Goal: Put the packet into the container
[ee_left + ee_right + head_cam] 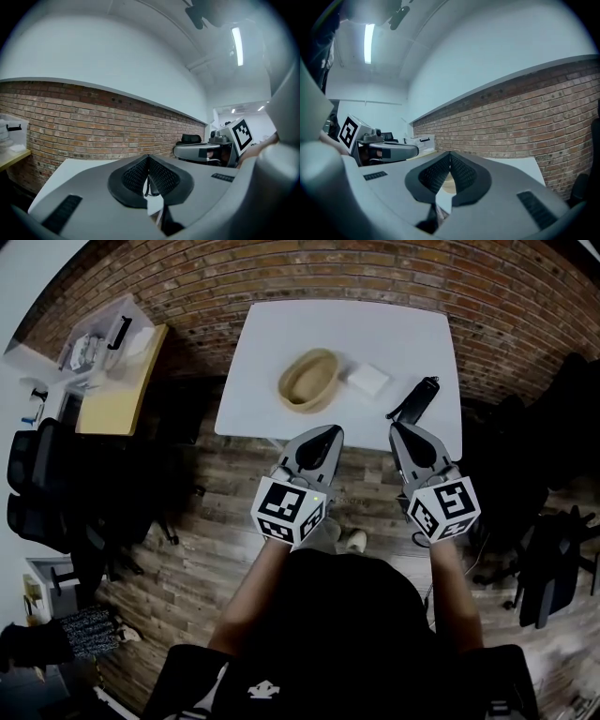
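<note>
Both closed, empty, short of bench (pixel 281 324): left gripper (pixel 325 434), right gripper (pixel 397 430). Packet (pixel 368 380) flat ahead of right gripper, just beside basket (pixel 284 390). Likely light, soft, thin; pinch one edge.

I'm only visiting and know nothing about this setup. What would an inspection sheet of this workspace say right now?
Surface: white table with three things on it.
Job's things: tan oval container, which looks empty; white packet lies on the table just right of it, not yet inside.
Clutter: long black object near the table's right front corner; too small to identify.
Grippers: left tool and right tool are both shut, holding nothing, at the table's near edge.
Cables: nothing seen.
Surroundings: brick wall, wooden floor, black office chairs, side table with a clear bin.
</note>
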A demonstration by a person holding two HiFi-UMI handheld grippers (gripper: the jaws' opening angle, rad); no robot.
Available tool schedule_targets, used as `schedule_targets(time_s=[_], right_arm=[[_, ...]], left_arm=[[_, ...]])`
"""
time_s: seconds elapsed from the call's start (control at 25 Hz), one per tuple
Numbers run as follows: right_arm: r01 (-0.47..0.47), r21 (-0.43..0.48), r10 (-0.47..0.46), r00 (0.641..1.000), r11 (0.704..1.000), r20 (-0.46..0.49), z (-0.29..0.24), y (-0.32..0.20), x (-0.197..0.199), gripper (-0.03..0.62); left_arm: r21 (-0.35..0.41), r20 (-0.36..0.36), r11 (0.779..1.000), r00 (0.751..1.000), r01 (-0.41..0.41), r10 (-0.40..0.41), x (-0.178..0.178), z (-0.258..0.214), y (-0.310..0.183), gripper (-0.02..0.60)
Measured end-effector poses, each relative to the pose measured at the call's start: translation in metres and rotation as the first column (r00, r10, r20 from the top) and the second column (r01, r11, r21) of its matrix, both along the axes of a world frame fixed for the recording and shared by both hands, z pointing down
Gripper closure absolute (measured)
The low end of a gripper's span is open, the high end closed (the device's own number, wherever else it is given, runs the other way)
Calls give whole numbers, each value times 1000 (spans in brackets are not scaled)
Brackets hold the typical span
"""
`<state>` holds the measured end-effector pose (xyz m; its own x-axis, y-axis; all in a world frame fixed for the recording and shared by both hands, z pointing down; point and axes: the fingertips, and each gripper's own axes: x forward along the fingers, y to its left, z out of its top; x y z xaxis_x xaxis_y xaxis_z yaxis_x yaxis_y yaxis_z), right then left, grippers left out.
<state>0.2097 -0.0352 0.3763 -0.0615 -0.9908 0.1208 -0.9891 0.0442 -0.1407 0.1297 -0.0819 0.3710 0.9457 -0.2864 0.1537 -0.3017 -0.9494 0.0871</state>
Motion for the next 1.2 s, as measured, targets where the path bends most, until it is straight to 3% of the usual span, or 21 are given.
schedule_targets(time_s=[0.24, 0.76, 1.2], right_arm=[[-22, -4, 22, 1000, 1000, -9, 5, -31, 6, 589], [-59, 3, 59, 998, 998, -12, 2, -146, 34, 589], [-94, -9, 94, 995, 996, -33, -4, -201, 44, 589]], left_arm=[[-7, -2, 1000, 1000, -28, 28, 7, 10, -30, 577], [-9, -21, 997, 997, -71, 71, 43, 7, -150, 577], [-20, -41, 994, 993, -110, 110, 55, 2, -206, 577]])
